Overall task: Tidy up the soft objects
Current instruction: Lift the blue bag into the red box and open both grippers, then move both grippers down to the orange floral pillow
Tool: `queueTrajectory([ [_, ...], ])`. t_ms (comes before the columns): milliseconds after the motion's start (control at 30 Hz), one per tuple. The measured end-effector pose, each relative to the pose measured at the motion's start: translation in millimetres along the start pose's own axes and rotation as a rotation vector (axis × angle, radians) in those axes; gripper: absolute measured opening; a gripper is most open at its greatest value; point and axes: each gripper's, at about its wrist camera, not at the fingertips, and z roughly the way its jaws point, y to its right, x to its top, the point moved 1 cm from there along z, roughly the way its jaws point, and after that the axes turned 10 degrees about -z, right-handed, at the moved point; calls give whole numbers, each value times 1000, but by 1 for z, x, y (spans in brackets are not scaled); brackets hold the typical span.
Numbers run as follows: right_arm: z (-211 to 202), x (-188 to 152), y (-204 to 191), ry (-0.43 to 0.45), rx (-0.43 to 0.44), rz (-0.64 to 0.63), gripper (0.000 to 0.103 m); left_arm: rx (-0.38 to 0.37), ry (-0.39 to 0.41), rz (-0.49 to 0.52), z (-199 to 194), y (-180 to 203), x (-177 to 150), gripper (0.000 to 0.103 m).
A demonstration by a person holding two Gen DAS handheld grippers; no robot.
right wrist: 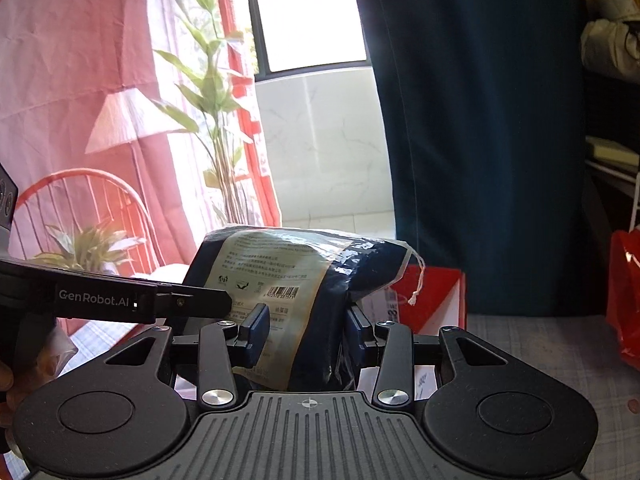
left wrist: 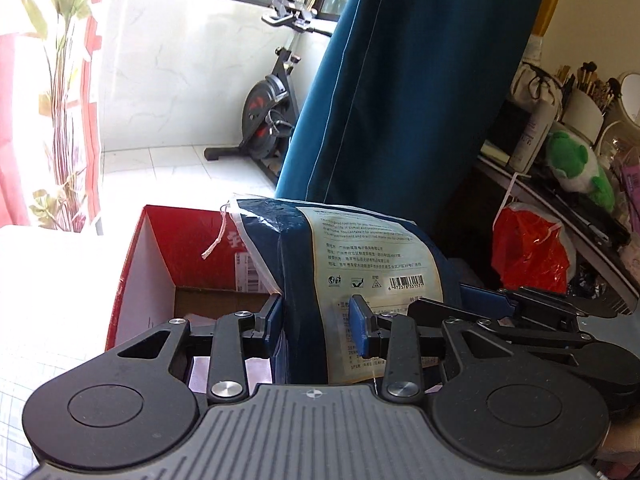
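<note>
Both grippers clamp one soft navy pack (left wrist: 360,264) in clear plastic: the left gripper (left wrist: 318,326) and the right gripper (right wrist: 306,334) each pinch it between their pads. The pack hangs just near of an open red box (left wrist: 188,248), with a blue curtain (left wrist: 420,88) far behind.

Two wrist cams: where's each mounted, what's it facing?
Left wrist: behind the left gripper, looking past the plastic-wrapped blue package to the red box; the right gripper's linkage shows.
Right wrist: behind the right gripper, facing the package; the left gripper's arm shows.
Shared: package, box, teal curtain.
</note>
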Motion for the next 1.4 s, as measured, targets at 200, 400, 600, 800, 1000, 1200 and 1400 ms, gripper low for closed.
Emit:
queueTrajectory([
  [200,39,-22,15,-139,-39,49,34,36,-105,-3,48,-1,-11,38],
  [400,72,-36,14,-288,-68,37,31,81,-151,32,67,-4,-18,41],
  [600,88,-38,6,-364,-80,11,31,97,-137,9,57,-21,-20,42],
  [800,94,-40,8,-406,-91,-2,31,112,-114,10,46,-24,-21,42],
  [1000,66,-32,4,-269,-116,-6,37,133,-83,25,22,-25,-25,47],
  [1200,14,-27,-15,-106,-75,-45,41,121,-30,77,-16,-14,-29,49],
  [1400,-31,-44,-37,-47,-24,-52,40,94,8,92,-55,-2,-49,49],
])
